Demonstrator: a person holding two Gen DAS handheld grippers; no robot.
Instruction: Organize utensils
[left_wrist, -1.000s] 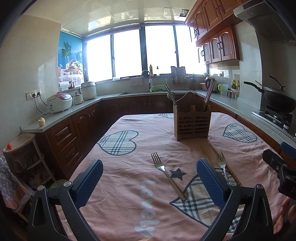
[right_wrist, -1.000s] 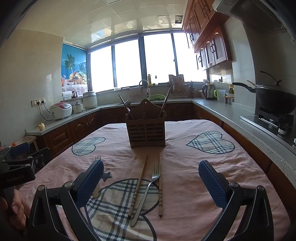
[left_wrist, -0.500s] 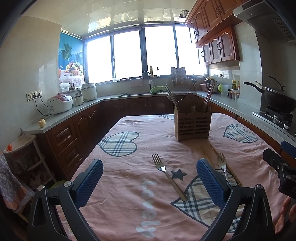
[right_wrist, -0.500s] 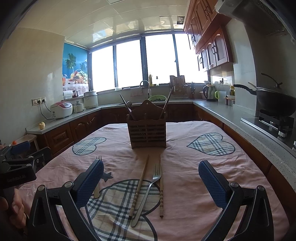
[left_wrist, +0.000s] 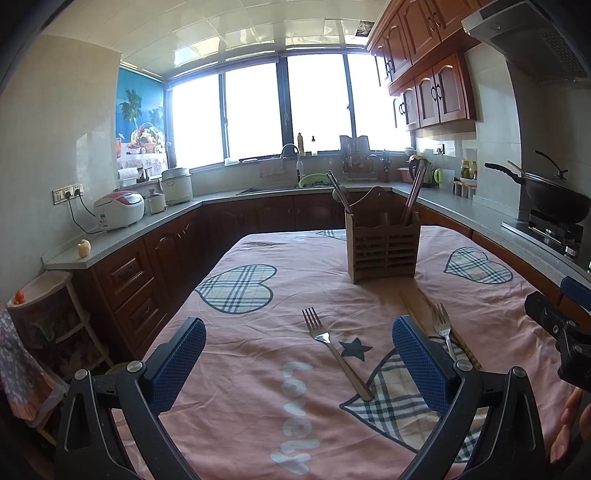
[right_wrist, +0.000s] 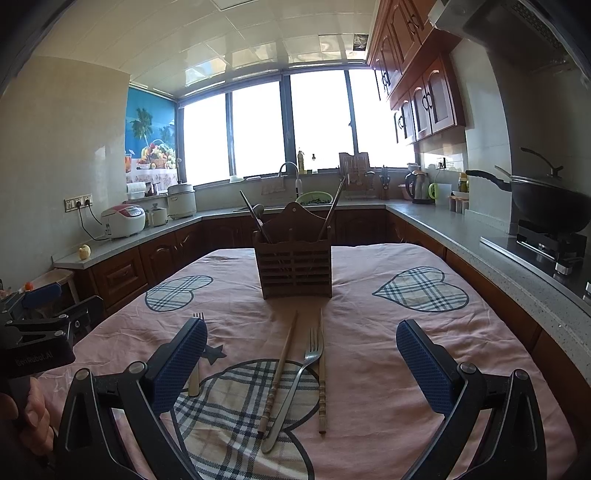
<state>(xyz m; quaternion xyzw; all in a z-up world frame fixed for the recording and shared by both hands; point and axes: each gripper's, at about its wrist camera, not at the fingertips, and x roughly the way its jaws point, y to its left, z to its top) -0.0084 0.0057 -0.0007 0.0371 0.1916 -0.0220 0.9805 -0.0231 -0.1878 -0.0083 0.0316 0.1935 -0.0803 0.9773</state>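
A wooden utensil holder (left_wrist: 382, 247) (right_wrist: 295, 267) stands mid-table with a spoon and chopsticks in it. A steel fork (left_wrist: 334, 350) lies in front of my open, empty left gripper (left_wrist: 299, 363). A second fork (right_wrist: 295, 384) lies between two wooden chopsticks (right_wrist: 279, 373) in front of my open, empty right gripper (right_wrist: 301, 365). Both grippers hover above the near table edge. The second fork also shows in the left wrist view (left_wrist: 443, 328), partly hidden behind the right finger. The first fork (right_wrist: 195, 354) is mostly hidden behind the right gripper's left finger.
The table wears a pink cloth (right_wrist: 388, 332) with plaid hearts. Kitchen counters run around it: rice cookers (left_wrist: 118, 210) on the left, a sink (left_wrist: 291, 181) at the back, a wok (right_wrist: 546, 206) on the stove at right.
Both views have shifted only slightly; the right wrist view has tilted a little downward. The utensils have not moved and both grippers stay open.
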